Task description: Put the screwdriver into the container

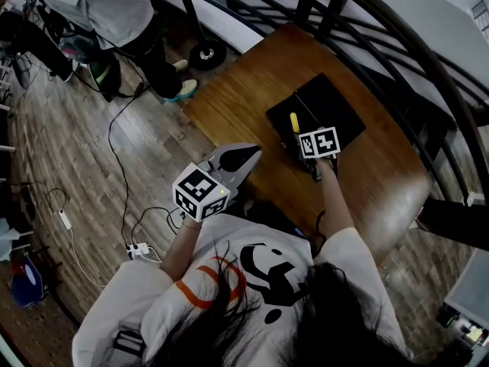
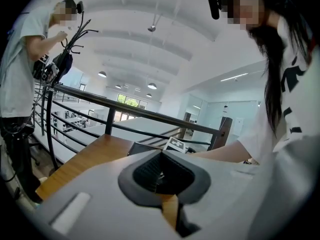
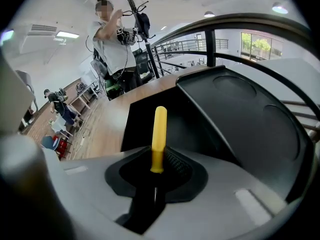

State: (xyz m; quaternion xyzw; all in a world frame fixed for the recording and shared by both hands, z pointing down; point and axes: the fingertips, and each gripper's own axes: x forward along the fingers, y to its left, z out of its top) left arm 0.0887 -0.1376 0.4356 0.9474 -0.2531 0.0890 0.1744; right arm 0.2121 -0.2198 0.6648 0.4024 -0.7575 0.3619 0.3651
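The screwdriver (image 1: 294, 122) has a yellow handle (image 3: 159, 134) that sticks out forward from my right gripper (image 1: 307, 150), which is shut on its lower part (image 3: 157, 166). It hangs over the near-left part of the black open container (image 1: 328, 105) on the wooden table (image 1: 252, 75). In the right gripper view the container's black walls (image 3: 235, 114) fill the space behind the handle. My left gripper (image 1: 243, 159) hovers by the table's near-left edge, jaws together with nothing between them (image 2: 159, 176).
A dark metal railing (image 1: 367, 21) curves round the table's far side. Another person (image 1: 114, 6) stands on the wooden floor at upper left, by a stand's round base (image 1: 206, 52). Cables (image 1: 122, 151) and a power strip (image 1: 137, 249) lie on the floor.
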